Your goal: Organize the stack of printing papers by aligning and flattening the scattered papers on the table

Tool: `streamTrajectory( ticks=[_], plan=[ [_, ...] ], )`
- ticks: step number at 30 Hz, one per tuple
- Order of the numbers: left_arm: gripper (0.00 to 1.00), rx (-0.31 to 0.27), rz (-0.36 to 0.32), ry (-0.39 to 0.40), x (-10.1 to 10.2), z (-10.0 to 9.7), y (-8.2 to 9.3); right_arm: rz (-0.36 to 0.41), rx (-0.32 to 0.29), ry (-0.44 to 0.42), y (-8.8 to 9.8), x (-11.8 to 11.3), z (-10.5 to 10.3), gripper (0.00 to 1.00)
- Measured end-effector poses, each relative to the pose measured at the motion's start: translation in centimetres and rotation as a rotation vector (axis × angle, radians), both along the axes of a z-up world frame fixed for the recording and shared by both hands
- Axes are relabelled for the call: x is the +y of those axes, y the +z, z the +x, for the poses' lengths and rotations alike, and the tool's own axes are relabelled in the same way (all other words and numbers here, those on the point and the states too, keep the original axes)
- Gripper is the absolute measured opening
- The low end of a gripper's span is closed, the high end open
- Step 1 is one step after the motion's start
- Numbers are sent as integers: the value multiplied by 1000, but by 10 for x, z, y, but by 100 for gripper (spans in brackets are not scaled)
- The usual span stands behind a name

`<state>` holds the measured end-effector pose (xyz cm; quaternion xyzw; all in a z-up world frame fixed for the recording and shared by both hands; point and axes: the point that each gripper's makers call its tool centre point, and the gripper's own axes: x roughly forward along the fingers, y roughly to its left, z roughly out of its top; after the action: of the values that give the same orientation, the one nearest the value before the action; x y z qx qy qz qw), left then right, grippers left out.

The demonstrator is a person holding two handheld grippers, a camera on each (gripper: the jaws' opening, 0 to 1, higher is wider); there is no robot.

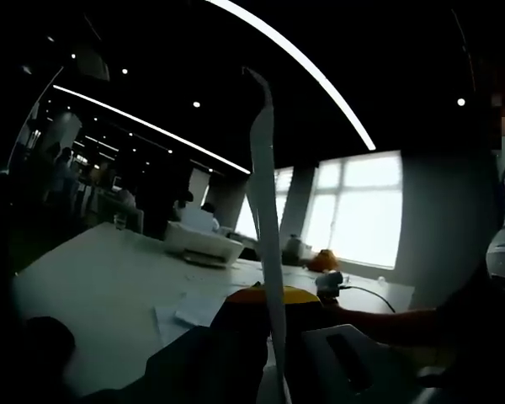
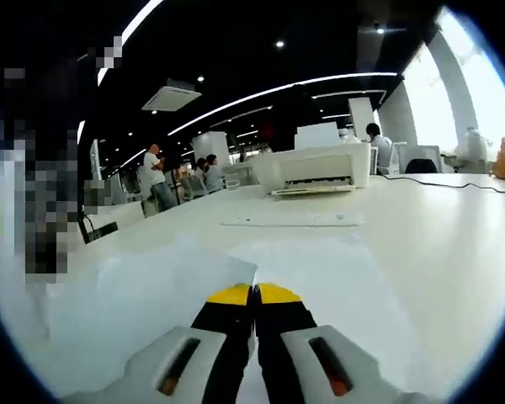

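In the left gripper view a white sheet of paper (image 1: 268, 219) rises edge-on from between the yellow-tipped jaws of my left gripper (image 1: 273, 295), which is shut on it. More loose papers (image 1: 185, 310) lie on the white table (image 1: 93, 286) ahead. In the right gripper view my right gripper (image 2: 254, 295) is shut, with a thin white strip of paper between its jaws. Just beyond its tips lie scattered sheets (image 2: 177, 278), one overlapping another (image 2: 320, 257). A further sheet (image 2: 290, 220) lies flat nearer the printer.
A white printer (image 2: 316, 167) (image 1: 204, 244) stands on the table beyond the papers. An orange object (image 1: 324, 261) and a cable (image 2: 480, 187) lie by the bright windows. A person's arm (image 1: 404, 324) reaches in at the right. People (image 2: 156, 178) stand far off.
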<state>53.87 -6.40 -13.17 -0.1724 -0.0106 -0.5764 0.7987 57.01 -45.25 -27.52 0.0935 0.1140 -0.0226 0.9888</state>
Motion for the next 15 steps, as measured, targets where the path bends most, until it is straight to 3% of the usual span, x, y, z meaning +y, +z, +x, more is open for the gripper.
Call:
streamTrajectory(
  ticks=[5, 11, 15],
  plan=[
    [6, 5, -2, 0, -2, -1, -1, -5, -18, -4, 10, 1, -12, 0],
    [6, 2, -15, 2, -2, 2, 1, 24, -63, 14, 36, 13, -24, 0],
    [6, 6, -15, 11, -2, 6, 0, -32, -84, 57, 57, 26, -28, 0]
  ],
)
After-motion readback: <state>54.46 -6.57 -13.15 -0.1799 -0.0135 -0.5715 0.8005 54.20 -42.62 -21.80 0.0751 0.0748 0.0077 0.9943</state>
